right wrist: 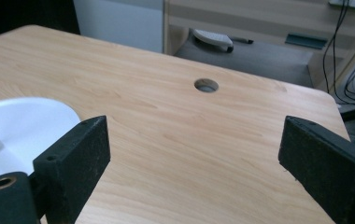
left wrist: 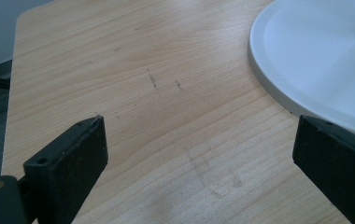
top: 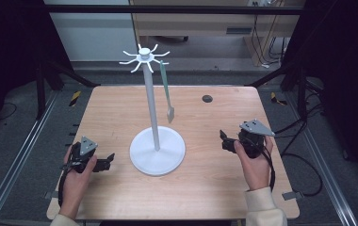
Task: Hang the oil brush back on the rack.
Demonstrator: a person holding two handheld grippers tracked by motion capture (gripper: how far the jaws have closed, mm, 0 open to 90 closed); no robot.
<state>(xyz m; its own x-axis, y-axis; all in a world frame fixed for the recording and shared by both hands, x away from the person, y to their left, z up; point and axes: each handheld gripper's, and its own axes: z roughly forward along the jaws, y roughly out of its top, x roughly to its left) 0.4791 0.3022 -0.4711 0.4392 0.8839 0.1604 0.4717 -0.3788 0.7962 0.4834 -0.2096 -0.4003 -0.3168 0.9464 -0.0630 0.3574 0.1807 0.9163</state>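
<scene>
Spatula (top: 167, 92), pale green and slim, hangs from one of the hooks of the white rack (top: 151, 101), its blade dangling just right of the pole, above the far edge of the round base. That rack stands in the middle of the table (top: 120, 108), and nothing else lies on the wood apart from a small cable hole (top: 207, 99) toward the far right.

Left gripper (top: 105, 162) rests low on the near left, just beside the base, jaws spread wide with only bare table between them. Right gripper (top: 225, 139) sits to the right of the base, a little apart from it, jaws equally wide and holding nothing.

As I see it, the risk lies in the rack itself: it is tall on a thin pole, so a knock from either gripper near the base, or a sideways tug on the spatula, could rock it or set the spatula swinging off its hook. A grip on the thin handle could also slip.

Count: one rack, one spatula, two grippers, one table.
</scene>
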